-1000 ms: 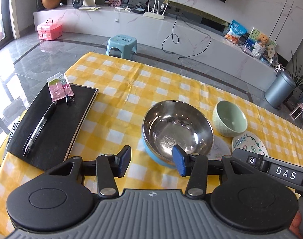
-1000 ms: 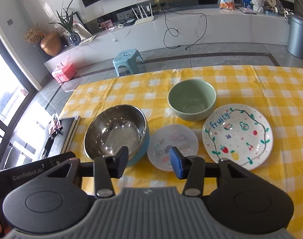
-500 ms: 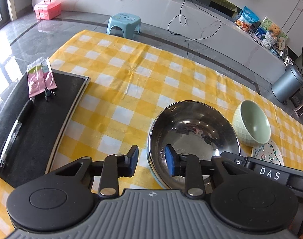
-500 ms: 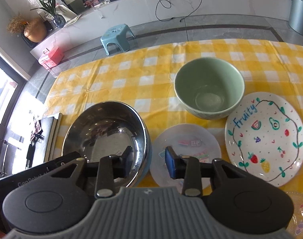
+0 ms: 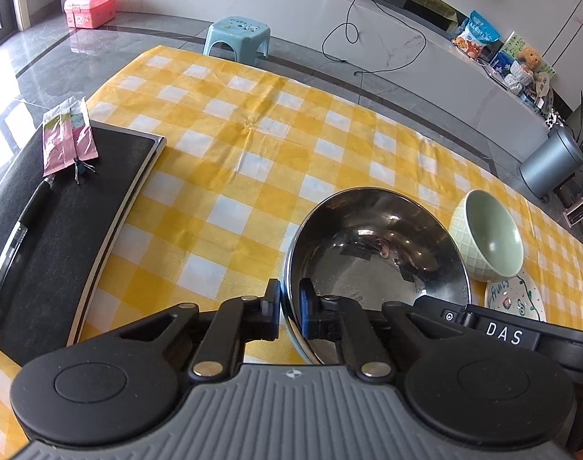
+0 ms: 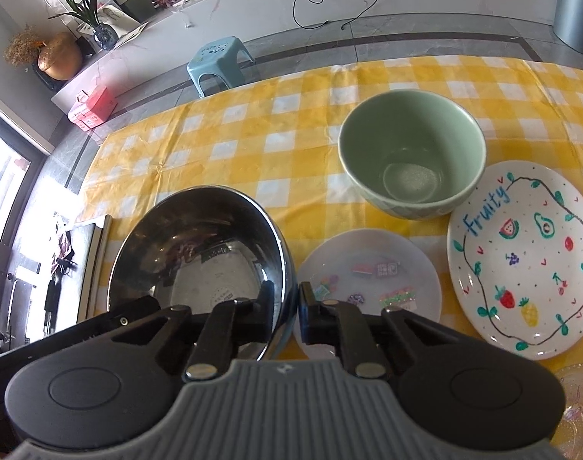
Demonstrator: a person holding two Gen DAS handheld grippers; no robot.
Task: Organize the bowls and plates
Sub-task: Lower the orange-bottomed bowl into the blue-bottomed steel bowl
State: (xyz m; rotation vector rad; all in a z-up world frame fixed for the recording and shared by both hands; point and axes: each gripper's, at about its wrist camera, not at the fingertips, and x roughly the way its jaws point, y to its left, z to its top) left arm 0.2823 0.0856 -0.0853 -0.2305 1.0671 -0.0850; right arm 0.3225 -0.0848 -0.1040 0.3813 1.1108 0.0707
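A steel bowl (image 5: 376,253) with a blue outside stands on the yellow checked tablecloth (image 5: 230,176). My left gripper (image 5: 289,299) has its jaws closing on the bowl's left rim, one pad inside and one outside. My right gripper (image 6: 287,299) is closing the same way on the right rim of the steel bowl (image 6: 199,253). Right of it lie a small white plate (image 6: 372,268) with stickers and a "Fruity" plate (image 6: 521,253). A green bowl (image 6: 410,161) stands behind them. The green bowl (image 5: 491,237) also shows in the left wrist view.
A black pad (image 5: 61,222) with a pen (image 5: 11,245) and a pink packet (image 5: 67,138) lies at the table's left edge. A clear glass dish (image 6: 579,414) sits at the near right. Beyond the table are a blue stool (image 5: 237,34) and a grey bin (image 5: 552,161).
Both grippers came down and forward to the steel bowl. Their jaws narrowed from wide apart until they pinch its rim, left gripper on the left side, right gripper on the right.
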